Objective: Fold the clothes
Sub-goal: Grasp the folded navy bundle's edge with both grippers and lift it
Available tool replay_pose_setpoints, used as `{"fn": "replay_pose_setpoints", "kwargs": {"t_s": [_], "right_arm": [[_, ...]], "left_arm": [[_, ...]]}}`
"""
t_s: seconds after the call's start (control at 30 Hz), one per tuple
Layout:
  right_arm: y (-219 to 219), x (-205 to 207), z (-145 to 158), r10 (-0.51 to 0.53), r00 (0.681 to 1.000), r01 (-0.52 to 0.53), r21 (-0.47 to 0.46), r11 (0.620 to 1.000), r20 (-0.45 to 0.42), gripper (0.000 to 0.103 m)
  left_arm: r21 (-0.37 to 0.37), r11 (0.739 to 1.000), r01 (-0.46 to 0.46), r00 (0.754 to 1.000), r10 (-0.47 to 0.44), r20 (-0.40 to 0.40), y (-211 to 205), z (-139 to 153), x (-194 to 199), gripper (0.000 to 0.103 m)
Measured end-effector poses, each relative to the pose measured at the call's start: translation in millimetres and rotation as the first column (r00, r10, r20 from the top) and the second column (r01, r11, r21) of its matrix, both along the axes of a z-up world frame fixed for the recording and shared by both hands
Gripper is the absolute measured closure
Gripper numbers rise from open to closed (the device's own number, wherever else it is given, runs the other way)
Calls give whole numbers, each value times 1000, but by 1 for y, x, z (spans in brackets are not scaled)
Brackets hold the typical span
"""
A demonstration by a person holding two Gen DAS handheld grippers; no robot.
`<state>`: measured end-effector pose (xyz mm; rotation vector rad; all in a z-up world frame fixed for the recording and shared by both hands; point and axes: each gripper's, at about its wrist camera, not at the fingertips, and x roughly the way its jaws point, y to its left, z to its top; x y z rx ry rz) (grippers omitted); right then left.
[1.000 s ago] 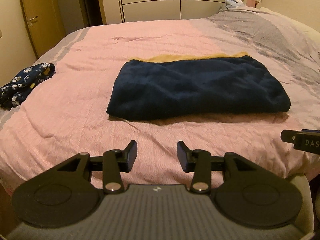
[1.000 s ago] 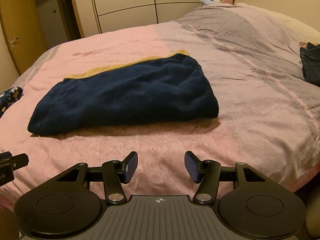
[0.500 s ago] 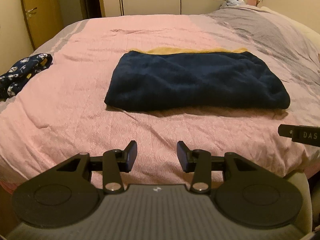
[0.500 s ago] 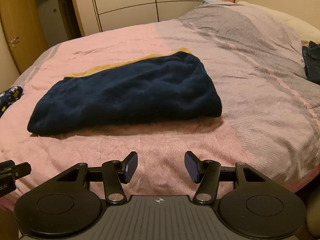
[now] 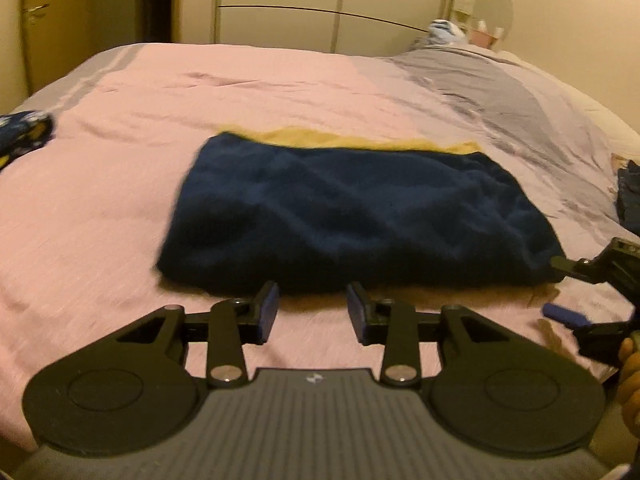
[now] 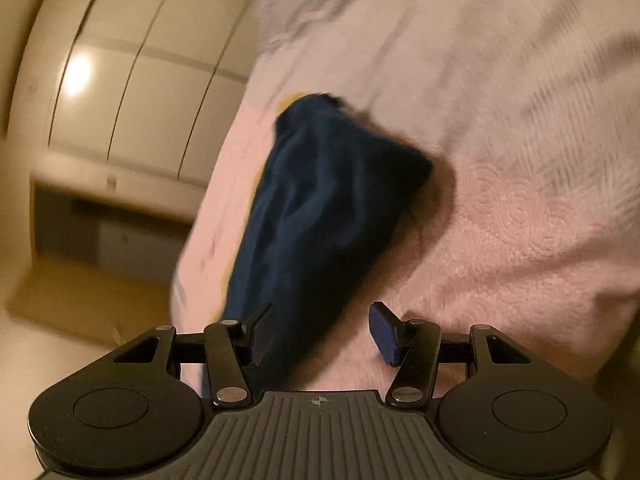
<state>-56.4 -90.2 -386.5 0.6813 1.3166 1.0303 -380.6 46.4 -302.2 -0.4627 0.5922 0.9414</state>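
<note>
right gripper [image 6: 316, 334] rolled, nearer navy garment [image 6: 316, 216]

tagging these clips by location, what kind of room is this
Most likely a home bedroom: a large bed with a pink and grey cover, built-in wardrobe doors behind it, and a folded navy garment lying on top.

Black tongs [image 5: 312, 307], blue pads [image 5: 269, 312], silver screws

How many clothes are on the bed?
3 that I can see: the folded navy garment in the middle, a patterned piece at the left edge, and a dark piece at the right edge. More may lie out of view.
</note>
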Motion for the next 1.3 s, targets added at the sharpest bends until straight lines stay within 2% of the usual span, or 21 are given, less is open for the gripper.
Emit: {"fn": "replay_pose_setpoints", "kwargs": {"t_s": [0.17,0.3,0.4,0.57,0.67,0.73,0.8,0.9,0.97,1.0,1.03,1.07,1.13,1.17,1.2,1.23,1.27,1.3], "right_arm": [[19,17,-16,-137,990,136,-86,987,-8,47],[28,25,-30,-203,979,200,-73,977,-33,47],[31,27,-39,-244,969,242,-46,969,-35,44],[40,27,-40,-261,965,261,-1,965,20,43],[44,33,-40,-282,959,282,8,959,28,43],[47,35,-41,-290,957,290,11,957,16,43],[52,36,-41,-290,957,290,27,957,12,43],[59,32,-42,-274,961,272,45,961,36,43],[67,32,-41,-236,970,235,15,972,68,61],[71,32,-41,-216,973,217,-1,976,83,75],[75,32,-37,-193,974,198,-33,980,114,80],[84,27,-25,-150,965,170,-79,982,216,82],[102,16,0,-47,913,128,-176,976,405,86],[112,11,13,13,870,113,-226,968,492,86],[124,-11,31,102,756,101,-268,958,647,87],[135,-41,45,185,588,85,-288,954,787,87],[146,-72,58,259,391,74,-311,948,883,87],[152,-99,60,299,246,46,-320,946,922,87]], "left_arm": [[21,996,84,996,-84,20,35,-9,38,71],[39,990,137,990,-138,21,60,-22,64,71],[24,987,161,987,-161,-17,76,-39,80,71],[10,979,203,973,-201,-112,85,-62,95,71],[17,981,191,980,-190,-54,89,-43,82,70],[43,987,154,988,-153,-9,94,-29,63,70],[49,994,100,995,-100,1,104,-23,44,72],[-1,999,37,998,-37,44,123,-25,16,74],[-69,997,17,994,-9,111,135,-30,0,77],[-107,994,12,988,5,152,141,-33,-7,78],[-144,990,6,980,23,199,145,-35,-14,78],[-181,983,3,968,43,247,150,-37,-21,78],[-241,971,1,943,79,322,158,-39,-32,78],[-261,965,0,933,93,346,161,-41,-36,79],[-280,960,0,923,108,370,164,-42,-41,81],[-291,957,-1,914,119,388,165,-41,-46,81],[-299,954,-6,906,131,402,165,-42,-50,81],[-308,951,-10,897,145,418,165,-43,-55,81]]}}
